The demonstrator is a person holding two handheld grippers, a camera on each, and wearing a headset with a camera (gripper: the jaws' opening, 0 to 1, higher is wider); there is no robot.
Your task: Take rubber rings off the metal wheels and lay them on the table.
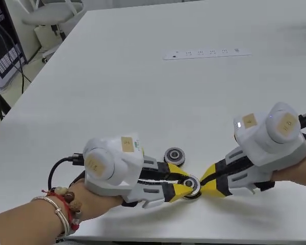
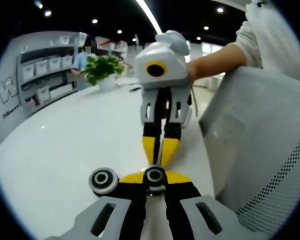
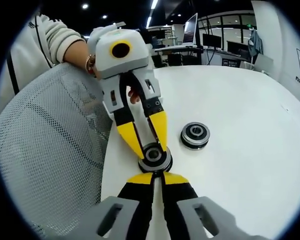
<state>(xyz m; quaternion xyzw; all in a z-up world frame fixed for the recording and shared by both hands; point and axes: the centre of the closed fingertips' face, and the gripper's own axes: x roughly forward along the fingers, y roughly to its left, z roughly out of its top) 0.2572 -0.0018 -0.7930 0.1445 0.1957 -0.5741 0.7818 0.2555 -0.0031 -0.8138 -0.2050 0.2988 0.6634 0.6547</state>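
Pinching the wheel [image 3: 155,157], the left gripper [image 3: 152,149] may drop it if the right gripper [image 2: 160,155], jaws pressed together alongside, slips.

One camera overhead, two face to face
The head view looks steeply down on the white table [image 1: 143,76] from close above; both gripper views skim the tabletop facing each other, sharing one metal wheel [image 2: 154,176] at lower centre.

- We see a smooth white bench [image 1: 143,102] with a faint sheen.
- Our wheel [image 1: 191,185] is shiny metal, its rubber ring [image 3: 169,162] matt black.
- The left gripper [image 1: 187,186] shell looks like glossy white plastic.
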